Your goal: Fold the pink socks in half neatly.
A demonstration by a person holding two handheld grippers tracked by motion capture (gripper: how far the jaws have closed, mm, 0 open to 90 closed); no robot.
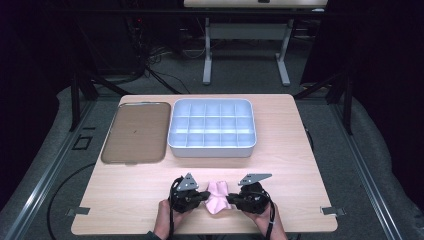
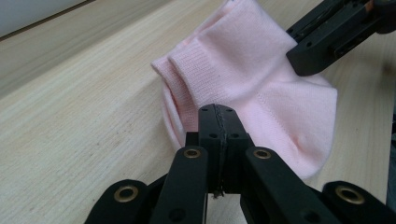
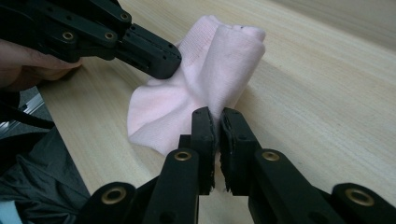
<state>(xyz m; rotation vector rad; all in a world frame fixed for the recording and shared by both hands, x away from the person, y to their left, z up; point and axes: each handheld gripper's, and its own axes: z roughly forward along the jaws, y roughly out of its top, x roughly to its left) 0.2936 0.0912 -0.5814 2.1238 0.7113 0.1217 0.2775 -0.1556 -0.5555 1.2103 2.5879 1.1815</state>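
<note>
1. Wooden table [image 1: 295, 150], pale grain, bare across most of its near half. 2 small metal brackets sit at the near corners.
2. White compartment organiser [image 1: 212, 128] on the far half of the table, roughly centre. A grid of open cells; I can make out nothing inside them.
3. Brown tray [image 1: 134, 132], just beside the organiser on its left, flat on the table, with a small dark speck near its middle.
4. Pink sock [image 1: 217, 196] near the front edge of the table, centre, between the 2 tongs. Bunched and partly lifted; the ribbed cuff points toward the far side. The right gripper view shows it folded into a standing ridge [image 3: 219, 70].
5. Left gripper [image 1: 206, 195], held in the person's left hand [image 1: 165, 216], comes at the sock from its left. In the left gripper view its jaws are pressed together with the sock's edge [image 2: 261, 93] at their tips: clenched on the fabric.
6. Right gripper [image 1: 231, 199], in the right hand [image 1: 265, 217], meets the sock from the right. In its own view a fold of pink cloth is pinched in the narrow slit between the jaw tips: gripping the sock too.
7. Grey three-cornered plates top both tongs.
</note>
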